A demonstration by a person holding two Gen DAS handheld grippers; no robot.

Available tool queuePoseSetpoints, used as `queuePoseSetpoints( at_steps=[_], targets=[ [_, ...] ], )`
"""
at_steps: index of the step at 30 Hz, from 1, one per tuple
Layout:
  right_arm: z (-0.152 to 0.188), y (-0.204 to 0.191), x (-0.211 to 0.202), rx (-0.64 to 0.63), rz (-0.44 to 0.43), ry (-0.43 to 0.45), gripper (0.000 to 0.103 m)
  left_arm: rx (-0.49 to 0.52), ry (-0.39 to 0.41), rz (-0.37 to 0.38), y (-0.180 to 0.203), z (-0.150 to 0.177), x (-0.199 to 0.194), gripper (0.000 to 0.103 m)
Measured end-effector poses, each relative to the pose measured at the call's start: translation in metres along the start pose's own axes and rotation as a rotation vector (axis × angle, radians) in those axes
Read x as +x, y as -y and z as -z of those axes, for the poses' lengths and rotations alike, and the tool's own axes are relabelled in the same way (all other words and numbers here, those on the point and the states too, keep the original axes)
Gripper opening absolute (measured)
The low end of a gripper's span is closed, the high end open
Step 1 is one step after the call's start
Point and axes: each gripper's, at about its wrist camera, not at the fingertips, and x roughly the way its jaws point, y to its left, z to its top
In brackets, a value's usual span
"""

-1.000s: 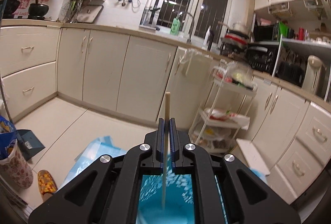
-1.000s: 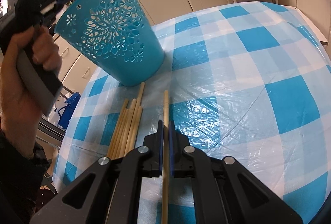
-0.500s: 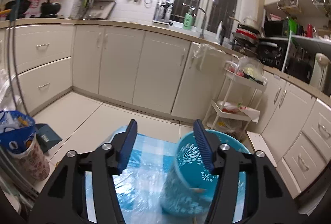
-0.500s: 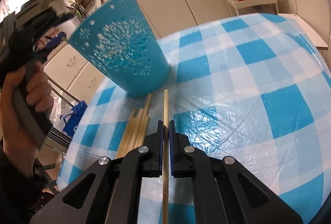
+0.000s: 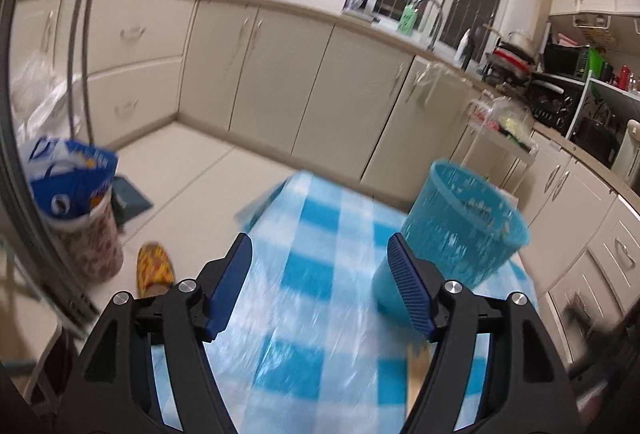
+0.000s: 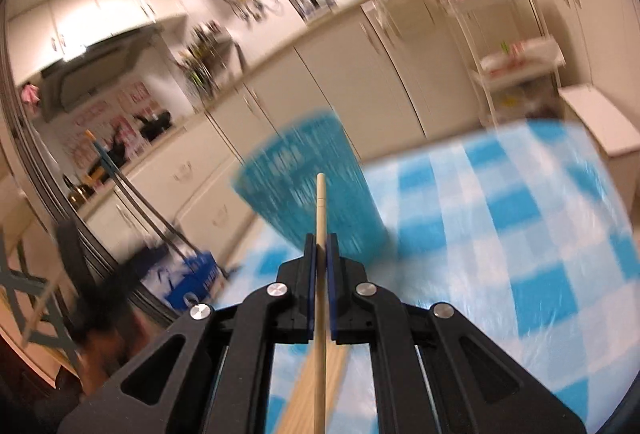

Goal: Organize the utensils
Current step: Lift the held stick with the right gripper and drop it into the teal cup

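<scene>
A teal perforated holder (image 5: 460, 230) stands upright on the blue-and-white checked tablecloth (image 5: 304, 314), just right of my left gripper (image 5: 320, 254). The left jaws are opening, with nothing between them. My right gripper (image 6: 320, 242) is shut on a pale wooden chopstick (image 6: 320, 266), lifted off the table, its tip pointing at the blurred teal holder (image 6: 308, 181). More wooden chopsticks (image 6: 296, 402) lie on the cloth beneath the right gripper; the end of that pile (image 5: 418, 370) shows behind the left gripper's right arm.
Cream kitchen cabinets (image 5: 280, 81) line the far walls. A white wire trolley (image 6: 516, 61) stands beyond the table. A printed bin with a blue bag (image 5: 76, 209) and a yellow slipper (image 5: 154, 270) are on the floor at left. A hand shows blurred at lower left (image 6: 100, 350).
The left gripper let go of its chopstick, opened wide and moved left and back from the holder. The right gripper rose off the table with its chopstick and tilted up toward the holder.
</scene>
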Motion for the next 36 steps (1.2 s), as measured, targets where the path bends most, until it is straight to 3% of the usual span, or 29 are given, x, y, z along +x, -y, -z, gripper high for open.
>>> queuePoseSetpoints(
  at_steps=[7, 16, 22, 31, 33, 36],
  targets=[
    [-0.073, -0.047, 0.017, -0.109, -0.054, 0.137, 0.006, -0.06, -0.072, 0.0, -0.018, 0.029, 0.001, 0.067],
    [-0.137, -0.06, 0.089, -0.095, 0.008, 0.259, 0.006, -0.1, -0.093, 0.02, -0.026, 0.04, 0.001, 0.067],
    [-0.134, -0.05, 0.14, -0.131, 0.101, 0.182, 0.006, -0.15, -0.101, 0.021, -0.04, 0.042, 0.006, 0.067],
    [-0.105, -0.044, 0.161, -0.197, 0.17, 0.053, 0.006, -0.177, -0.115, 0.027, -0.047, 0.048, 0.012, 0.067],
    [-0.1, -0.042, 0.164, -0.206, 0.18, 0.021, 0.017, -0.172, -0.114, 0.031, -0.044, 0.047, 0.01, 0.067],
    [-0.096, -0.039, 0.153, -0.197, 0.18, 0.015, 0.023, -0.164, -0.11, 0.04, -0.04, 0.045, 0.005, 0.067]
  ],
)
